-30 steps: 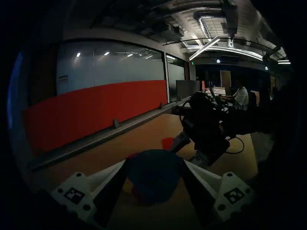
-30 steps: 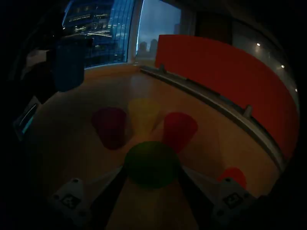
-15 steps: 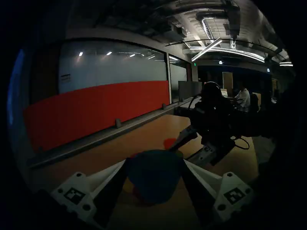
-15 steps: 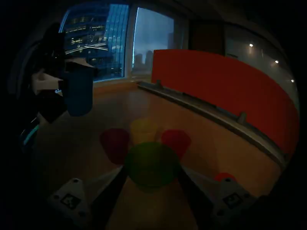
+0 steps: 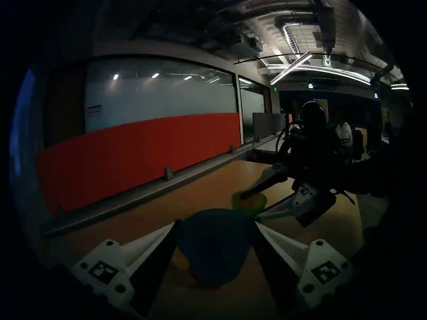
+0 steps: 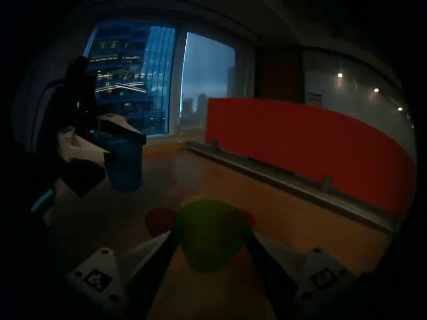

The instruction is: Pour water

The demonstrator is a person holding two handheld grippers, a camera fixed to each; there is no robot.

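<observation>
My left gripper (image 5: 215,230) is shut on a blue cup (image 5: 216,248), held upright above the wooden table (image 5: 208,186). Farther right in the left gripper view, the right gripper (image 5: 250,206) carries a green cup (image 5: 248,202). In the right gripper view that green cup (image 6: 211,234) sits between the fingers of my right gripper (image 6: 211,237), which is shut on it. At the left of that view, the left gripper (image 6: 125,148) holds the blue cup (image 6: 123,166) in the air. I cannot tell whether either cup holds water.
Two red cups (image 6: 159,220) (image 6: 247,216) stand on the table (image 6: 299,224) behind the green cup. A red wall panel (image 5: 133,152) and a metal rail (image 5: 144,189) run along the table's far side. Windows (image 6: 205,80) lie beyond. A person (image 5: 344,133) sits far off.
Both grippers have risen with their cups. The cups on the table sank low in the right gripper view, and the yellow one went behind the green cup. The blue and green cups came closer together.
</observation>
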